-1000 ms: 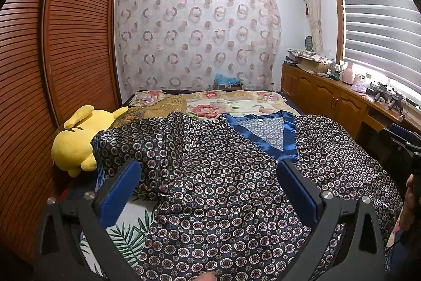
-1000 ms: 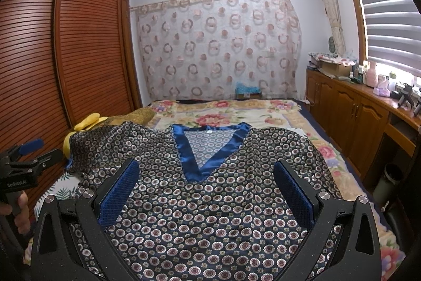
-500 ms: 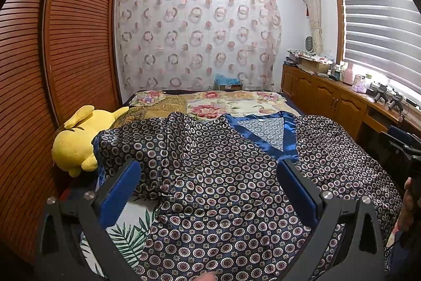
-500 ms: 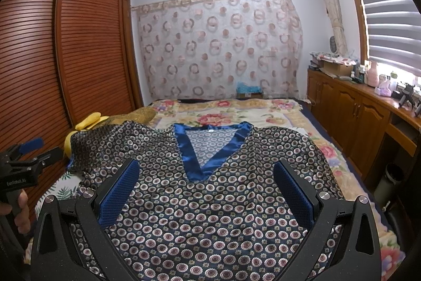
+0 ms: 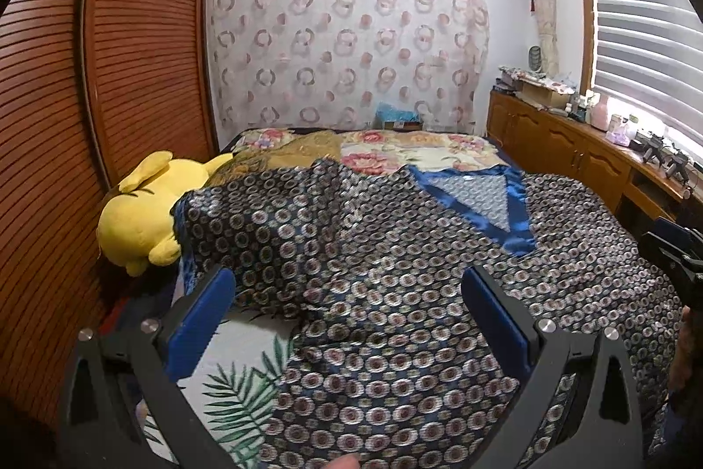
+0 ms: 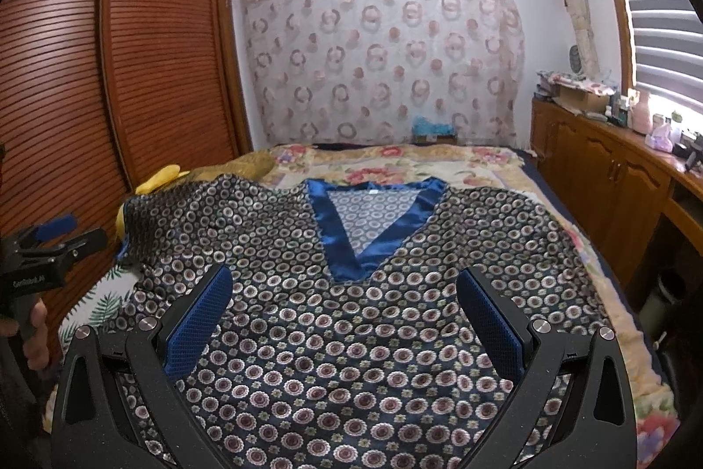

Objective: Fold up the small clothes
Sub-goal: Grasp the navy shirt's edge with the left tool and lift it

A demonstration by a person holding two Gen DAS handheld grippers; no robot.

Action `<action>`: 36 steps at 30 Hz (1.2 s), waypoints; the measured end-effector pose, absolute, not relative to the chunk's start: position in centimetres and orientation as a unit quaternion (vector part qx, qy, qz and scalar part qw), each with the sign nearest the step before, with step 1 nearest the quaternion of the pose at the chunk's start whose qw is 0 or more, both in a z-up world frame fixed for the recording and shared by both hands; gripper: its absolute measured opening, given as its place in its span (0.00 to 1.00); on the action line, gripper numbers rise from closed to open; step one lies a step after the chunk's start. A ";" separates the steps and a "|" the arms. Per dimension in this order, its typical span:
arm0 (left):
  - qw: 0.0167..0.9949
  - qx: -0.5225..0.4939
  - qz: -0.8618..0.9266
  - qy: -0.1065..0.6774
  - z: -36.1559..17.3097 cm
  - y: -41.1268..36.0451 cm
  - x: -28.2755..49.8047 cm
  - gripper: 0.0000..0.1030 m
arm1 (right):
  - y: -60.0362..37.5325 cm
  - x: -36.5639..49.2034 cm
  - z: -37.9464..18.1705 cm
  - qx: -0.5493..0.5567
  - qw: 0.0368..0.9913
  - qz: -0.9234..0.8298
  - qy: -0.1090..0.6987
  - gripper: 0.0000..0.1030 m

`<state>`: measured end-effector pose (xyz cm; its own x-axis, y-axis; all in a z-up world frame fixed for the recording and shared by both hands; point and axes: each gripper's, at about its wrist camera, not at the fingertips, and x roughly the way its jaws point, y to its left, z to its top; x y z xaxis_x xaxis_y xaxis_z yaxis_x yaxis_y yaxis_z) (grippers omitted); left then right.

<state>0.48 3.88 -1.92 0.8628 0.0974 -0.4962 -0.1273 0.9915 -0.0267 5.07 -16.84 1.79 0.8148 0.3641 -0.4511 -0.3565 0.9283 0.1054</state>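
A dark navy patterned top [image 6: 373, 293] with a shiny blue V-neck collar [image 6: 378, 223] lies spread flat on the bed, collar away from me. It also shows in the left wrist view [image 5: 373, 284], its left sleeve rumpled near the toy. My left gripper [image 5: 351, 319] is open and empty above the top's lower left part. My right gripper [image 6: 345, 315] is open and empty above the middle of its lower half. Each gripper shows at the edge of the other's view.
A yellow plush toy [image 5: 136, 214] lies at the bed's left edge against the louvred wardrobe [image 5: 88, 117]. A floral quilt [image 6: 395, 161] covers the far bed. Wooden cabinets [image 6: 615, 179] with clutter run along the right wall under the window.
Both grippers have moved only slightly. The top lies as before and the jaws stay open.
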 end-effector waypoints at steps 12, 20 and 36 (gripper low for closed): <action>0.954 -0.014 0.081 0.288 -4.3 9.2 1.7 1.00 | -13.5 6.8 -0.4 -0.015 0.935 0.224 0.273 1.00; 0.946 -0.024 0.076 0.314 -6.1 15.1 3.5 1.00 | -10.8 8.1 -1.2 -0.039 0.924 0.250 0.287 1.00; 0.915 -0.100 0.028 0.390 -11.0 21.2 8.7 0.70 | -7.0 9.8 -2.4 -0.071 0.906 0.283 0.306 1.00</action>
<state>8.72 21.22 -11.05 0.6947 -0.0257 -0.7189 -0.1297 0.9785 -0.1604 9.83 -7.02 -2.39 0.6524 0.4692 -0.5951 -0.5566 0.8296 0.0440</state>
